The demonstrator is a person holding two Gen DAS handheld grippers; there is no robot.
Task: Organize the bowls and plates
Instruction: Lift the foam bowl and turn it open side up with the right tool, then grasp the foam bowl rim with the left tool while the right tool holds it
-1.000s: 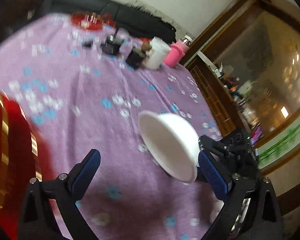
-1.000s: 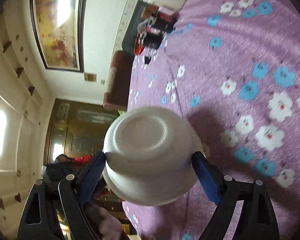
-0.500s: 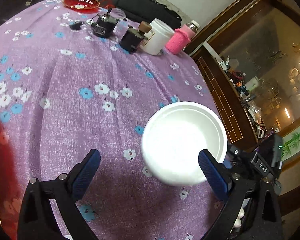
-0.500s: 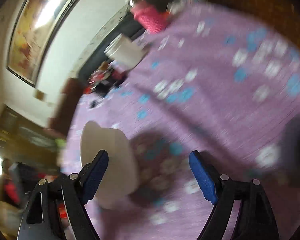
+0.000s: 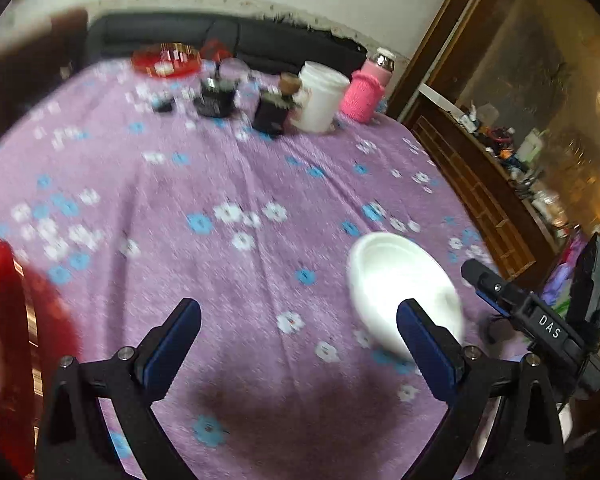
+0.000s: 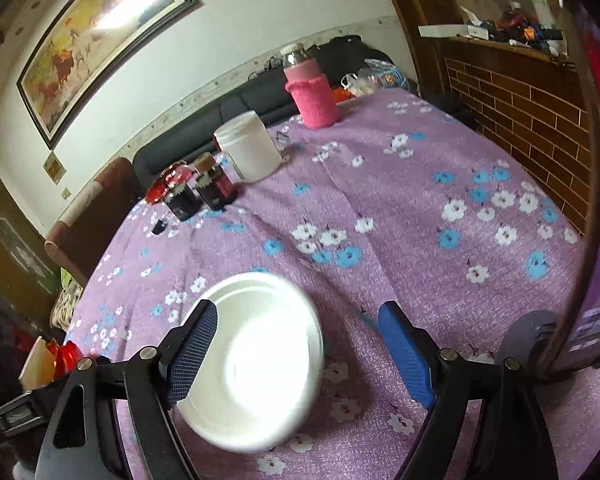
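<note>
A white foam bowl point(image 6: 260, 360) stands mouth up on the purple flowered cloth point(image 6: 420, 220). It lies between the fingers of my right gripper point(image 6: 300, 354), which is open. The bowl's rim is hidden behind the left finger, and the right finger stands clear of it. In the left wrist view the same bowl point(image 5: 404, 292) is just beyond the right finger of my left gripper point(image 5: 300, 344), which is open and empty. The right gripper's black frame point(image 5: 540, 320) shows beside the bowl. A red plate with a gold rim point(image 5: 4, 340) fills the left edge.
At the far side stand a white jar point(image 6: 248, 152), a bottle in a pink sleeve point(image 6: 314, 96), two dark jars point(image 6: 216, 186) and a red dish point(image 5: 166, 60). A dark round stand point(image 6: 540, 344) sits at the right near the table edge.
The bowl was tilted on its side in the right gripper; it now stands mouth up on the cloth, clear of the right finger. The left gripper swung left, leaving the bowl by its right finger.
</note>
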